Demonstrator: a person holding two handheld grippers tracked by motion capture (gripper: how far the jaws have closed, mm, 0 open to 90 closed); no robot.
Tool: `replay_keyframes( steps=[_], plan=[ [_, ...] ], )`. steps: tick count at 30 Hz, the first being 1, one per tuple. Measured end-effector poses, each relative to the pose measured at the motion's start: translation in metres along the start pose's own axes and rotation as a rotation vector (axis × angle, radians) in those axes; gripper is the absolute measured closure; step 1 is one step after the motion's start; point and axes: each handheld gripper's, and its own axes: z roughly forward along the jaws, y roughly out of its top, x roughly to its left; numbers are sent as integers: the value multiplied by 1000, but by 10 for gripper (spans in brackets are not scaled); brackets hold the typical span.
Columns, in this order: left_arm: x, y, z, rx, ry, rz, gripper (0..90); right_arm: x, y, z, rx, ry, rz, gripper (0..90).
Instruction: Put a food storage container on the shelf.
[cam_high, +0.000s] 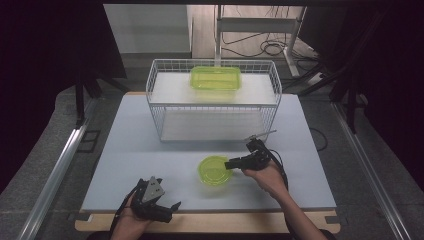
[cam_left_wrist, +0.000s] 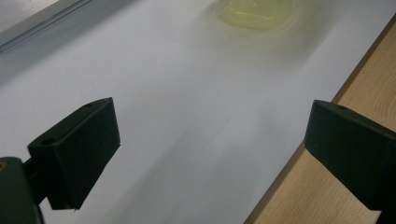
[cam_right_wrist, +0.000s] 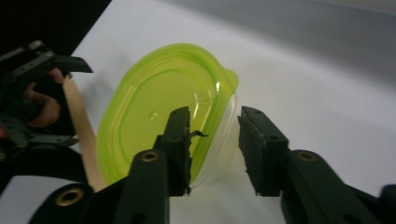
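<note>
A round, translucent green container (cam_high: 215, 170) rests on the white tabletop (cam_high: 140, 150), near the front and a little right of centre. My right gripper (cam_high: 231, 164) reaches it from the right. In the right gripper view its jaws (cam_right_wrist: 212, 116) straddle the container's (cam_right_wrist: 159, 107) near rim, one inside the bowl and one outside. A gap still shows beside the outer jaw. My left gripper (cam_high: 167, 194) sits at the table's front edge with its jaws (cam_left_wrist: 214, 105) wide apart and nothing between them. The container (cam_left_wrist: 261, 14) appears blurred far ahead of it.
A white wire rack (cam_high: 160, 100) stands at the back of the table, with a rectangular green container (cam_high: 215, 78) on its upper shelf. The wooden table edge (cam_left_wrist: 364, 93) runs along the front. Metal rails flank the table on both sides.
</note>
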Motion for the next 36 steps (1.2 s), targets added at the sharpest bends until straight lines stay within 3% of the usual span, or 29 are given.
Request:
replay_keyframes(
  steps=[7,11,13,36],
  plan=[
    [0,0,0,0,2,4,35,-1,1,0,36,71,63,797],
    [0,0,0,0,3,5,35,5,2,-3,52,109,62,812],
    [0,0,0,1,4,7,35,9,3,-5,55,101,52,815],
    [0,0,0,-8,3,-1,31,20,14,-42,-75,154,36,816]
  ],
)
